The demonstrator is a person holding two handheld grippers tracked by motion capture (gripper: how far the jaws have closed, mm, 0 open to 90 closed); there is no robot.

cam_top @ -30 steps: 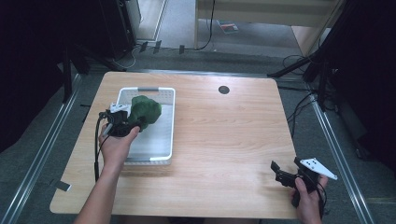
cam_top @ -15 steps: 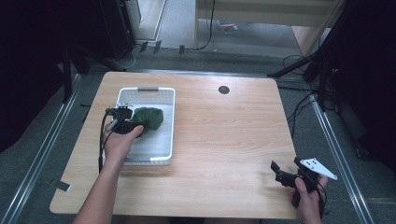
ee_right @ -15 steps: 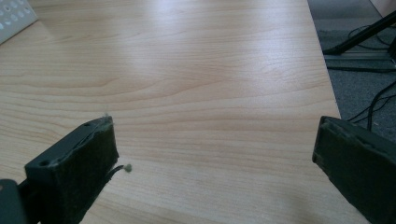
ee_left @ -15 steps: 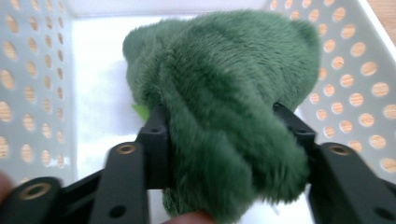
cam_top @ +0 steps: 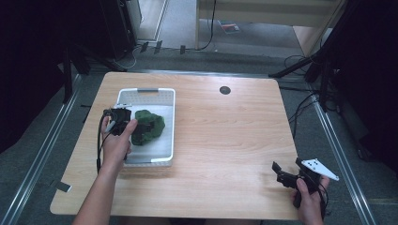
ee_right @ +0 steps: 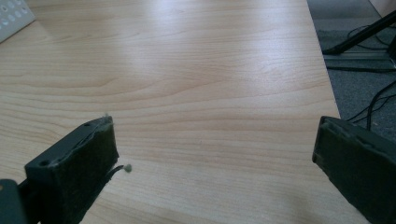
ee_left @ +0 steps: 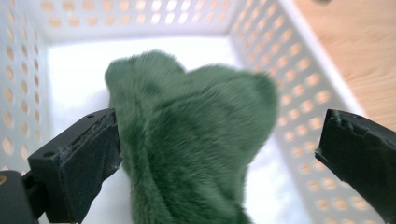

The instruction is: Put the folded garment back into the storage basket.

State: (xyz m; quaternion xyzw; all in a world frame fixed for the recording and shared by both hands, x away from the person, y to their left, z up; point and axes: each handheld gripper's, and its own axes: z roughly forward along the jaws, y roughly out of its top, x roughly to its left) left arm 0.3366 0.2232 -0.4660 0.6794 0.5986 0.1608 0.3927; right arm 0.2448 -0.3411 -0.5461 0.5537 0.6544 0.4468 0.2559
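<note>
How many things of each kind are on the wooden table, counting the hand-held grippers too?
Green furry plush toy: 1
White perforated plastic basket: 1
Black hand-held gripper: 2, left with jaws just opened around the toy, right open over the bare table
Total: 4

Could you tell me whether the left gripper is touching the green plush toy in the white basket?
Touching on one side only. In the left gripper view the left gripper, whose jaws have just been opening, has one pad against the green plush toy; the other pad stands clear, inside the white basket.
</note>
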